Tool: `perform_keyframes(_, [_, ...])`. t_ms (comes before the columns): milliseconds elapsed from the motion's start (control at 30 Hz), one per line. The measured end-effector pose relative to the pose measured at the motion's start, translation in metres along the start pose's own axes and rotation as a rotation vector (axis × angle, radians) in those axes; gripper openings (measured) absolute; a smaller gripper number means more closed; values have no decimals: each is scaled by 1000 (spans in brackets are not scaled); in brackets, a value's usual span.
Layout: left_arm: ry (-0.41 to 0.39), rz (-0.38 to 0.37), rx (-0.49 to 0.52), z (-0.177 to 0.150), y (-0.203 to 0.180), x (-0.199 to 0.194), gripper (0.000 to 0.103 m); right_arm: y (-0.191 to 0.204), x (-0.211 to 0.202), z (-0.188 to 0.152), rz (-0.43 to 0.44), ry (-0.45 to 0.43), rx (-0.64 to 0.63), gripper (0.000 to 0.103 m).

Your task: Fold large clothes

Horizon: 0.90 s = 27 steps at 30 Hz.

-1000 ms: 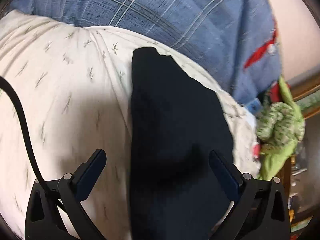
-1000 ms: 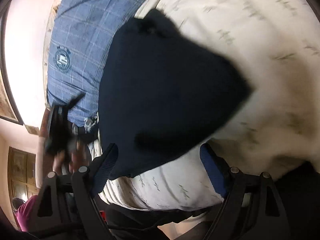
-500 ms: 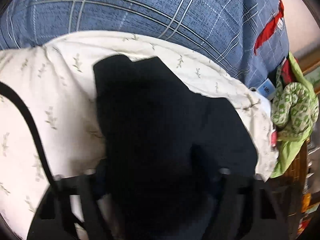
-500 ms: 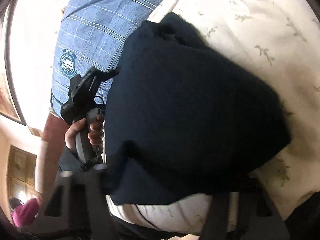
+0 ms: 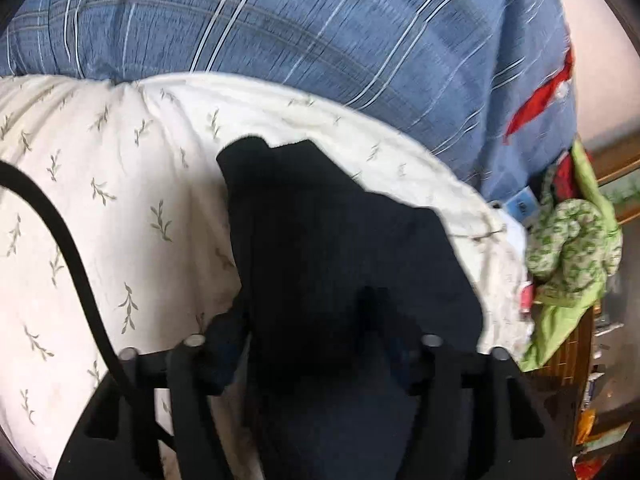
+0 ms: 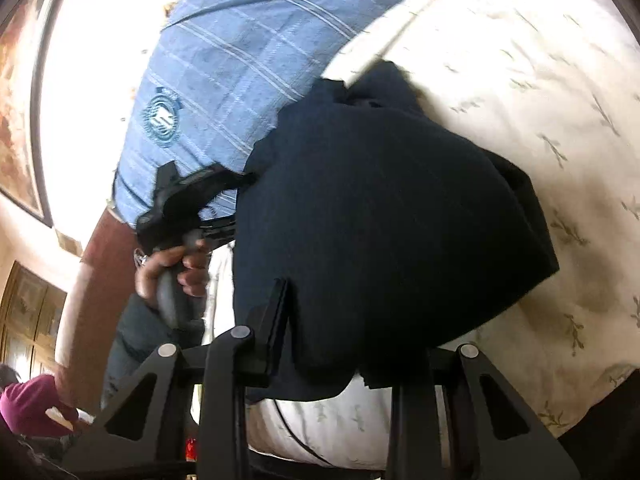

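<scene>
Both tongs had closed in from their wide-open stance of a second earlier and now clenched the near edge of the dark navy garment (image 5: 344,264). Left tongs (image 5: 316,356): black fingers pressed into bunched cloth, pads hidden by the fabric. Right tongs (image 6: 320,344): left finger (image 6: 276,320) visibly biting a thick fold, the other buried beneath the cloth. Garment was matte, heavy-looking, folded into a rounded, layered wedge, lying on the bed's cream quilt (image 5: 120,216), which was puffy and printed with small olive sprigs. Beyond it, the person's blue plaid shirt (image 5: 320,32), woven with pale stripes. A glossy black cable (image 5: 76,264) curved over the quilt. Crumpled green patterned fabric (image 5: 572,248) sat at the bed's far side.
</scene>
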<state>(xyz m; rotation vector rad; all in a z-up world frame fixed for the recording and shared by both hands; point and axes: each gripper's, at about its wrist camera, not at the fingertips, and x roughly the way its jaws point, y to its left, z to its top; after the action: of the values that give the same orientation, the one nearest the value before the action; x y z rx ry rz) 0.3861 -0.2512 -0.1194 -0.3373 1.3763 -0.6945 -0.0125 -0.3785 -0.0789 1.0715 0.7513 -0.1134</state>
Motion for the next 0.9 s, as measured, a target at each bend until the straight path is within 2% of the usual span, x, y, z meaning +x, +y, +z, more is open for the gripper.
perform_keyframes(33, [-31, -7, 26, 2, -4, -7, 82, -7, 0, -1, 2, 5, 22, 41])
perform_keyframes(100, [-46, 31, 77, 8, -12, -7, 92, -15, 3, -1, 4, 19, 44, 47])
perform_keyframes(233, [73, 79, 84, 14, -10, 30, 92, -22, 13, 1, 14, 40, 65, 66])
perform_keyframes(267, [101, 73, 78, 14, -7, 39, 92, -23, 18, 2, 14, 45, 78, 68])
perform_keyframes(300, [132, 35, 62, 13, -6, 48, 90, -26, 21, 2, 21, 50, 89, 72])
perform_keyframes(367, [89, 11, 70, 9, -13, 49, 89, -29, 24, 2, 64, 27, 102, 69])
perform_keyframes(400, [47, 14, 106, 6, -21, 44, 86, -25, 23, 2, 86, 12, 80, 52])
perform_keyframes(433, [21, 25, 132, 4, -26, 41, 79, -19, 21, 1, 78, 6, 41, 46])
perform_keyframes(467, [4, 36, 152, 2, -27, 37, 74, -13, 18, 1, 69, -1, 5, 44])
perform_keyframes(533, [-11, 39, 142, 3, -19, 28, 49, -6, 13, 1, 102, -4, -11, 40])
perform_keyframes(567, [-13, 35, 121, 4, -12, 23, 43, -4, 12, 2, 114, -4, -12, 40])
perform_keyframes(700, [3, 1, 56, 6, 3, 8, 40, 8, 13, -1, 119, -1, -46, 40])
perform_keyframes(767, [20, -25, 18, 5, 5, 5, 47, 6, 13, -2, 113, -6, -36, 40])
perform_keyframes(833, [41, -46, 6, 4, 6, 0, 68, 1, 12, -2, 115, -8, -18, 39])
perform_keyframes(900, [54, -71, 34, 3, 4, -2, 78, -2, 13, -3, 121, -9, -6, 39])
